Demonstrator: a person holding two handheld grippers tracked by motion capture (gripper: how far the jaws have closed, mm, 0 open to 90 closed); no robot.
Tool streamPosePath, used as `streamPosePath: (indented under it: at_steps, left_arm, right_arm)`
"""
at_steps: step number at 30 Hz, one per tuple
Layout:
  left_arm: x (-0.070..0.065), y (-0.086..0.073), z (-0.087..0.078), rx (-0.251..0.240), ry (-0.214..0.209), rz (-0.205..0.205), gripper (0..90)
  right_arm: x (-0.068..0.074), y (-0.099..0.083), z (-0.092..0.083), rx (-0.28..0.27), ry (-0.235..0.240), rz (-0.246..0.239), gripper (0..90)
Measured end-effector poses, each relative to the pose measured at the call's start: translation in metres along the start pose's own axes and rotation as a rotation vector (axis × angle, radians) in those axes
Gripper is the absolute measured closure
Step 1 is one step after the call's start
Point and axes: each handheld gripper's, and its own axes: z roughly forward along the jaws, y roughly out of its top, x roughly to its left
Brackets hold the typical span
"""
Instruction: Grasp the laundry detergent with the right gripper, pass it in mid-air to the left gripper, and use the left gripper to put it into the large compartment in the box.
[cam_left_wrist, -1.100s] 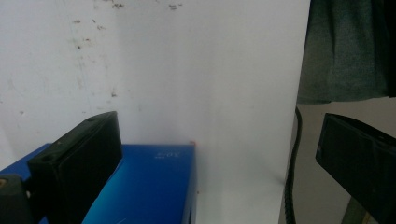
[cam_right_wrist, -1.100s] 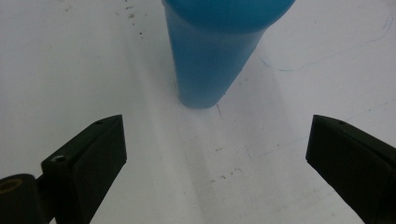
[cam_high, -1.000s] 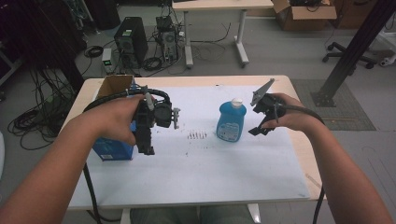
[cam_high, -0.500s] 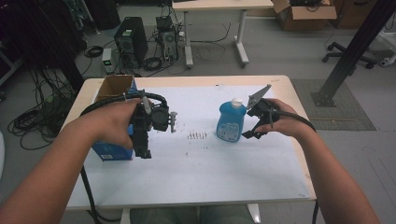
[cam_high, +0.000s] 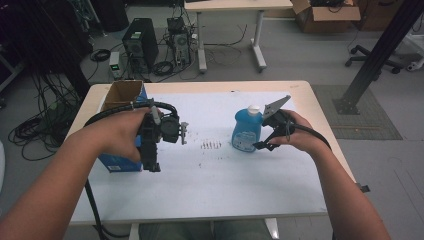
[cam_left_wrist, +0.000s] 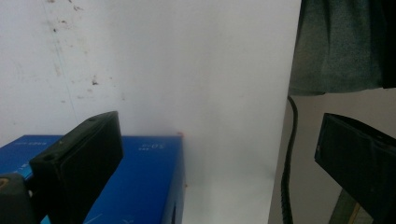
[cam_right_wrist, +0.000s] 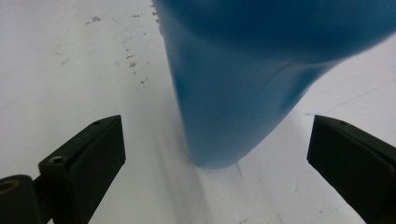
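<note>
A blue bottle (cam_high: 244, 134) with a white cap (cam_high: 254, 108) stands upright on the white sheet (cam_high: 215, 185), right of centre. My right gripper (cam_high: 266, 131) is open just to the bottle's right, its jaws level with the lower body. In the right gripper view the bottle (cam_right_wrist: 233, 84) looms close ahead between the spread jaws of that gripper (cam_right_wrist: 215, 140), untouched. My left gripper (cam_high: 152, 162) points down and back toward the table's near edge, beside a blue box (cam_high: 119, 163). The left gripper (cam_left_wrist: 219, 154) is open over the sheet, with the box's corner (cam_left_wrist: 144, 182) by one jaw.
The blue box has an open cardboard top (cam_high: 122, 95) at the table's left. Small dark specks (cam_high: 210, 146) mark the sheet's middle. A cable (cam_left_wrist: 286, 163) hangs past the table's near edge (cam_left_wrist: 280, 116). Computer towers (cam_high: 140, 45), cables and another table (cam_high: 235, 6) stand beyond.
My right gripper has moved left and down, closing in on the blue bottle until it sits beside it. My left gripper has shifted slightly toward the near edge.
</note>
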Motion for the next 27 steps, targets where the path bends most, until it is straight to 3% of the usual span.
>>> streamPosePath:
  at_steps: [7,27]
  left_arm:
    - [-0.001,0.0,0.0,-0.003,0.004,0.005,1.6]
    - [-0.001,0.0,0.003,0.0,-0.001,0.003,1.7]
  right_arm:
    - [-0.001,-0.002,0.005,-0.074,-0.006,0.017,4.2]
    - [0.001,-0.005,0.018,-0.164,-0.021,0.037,3.1]
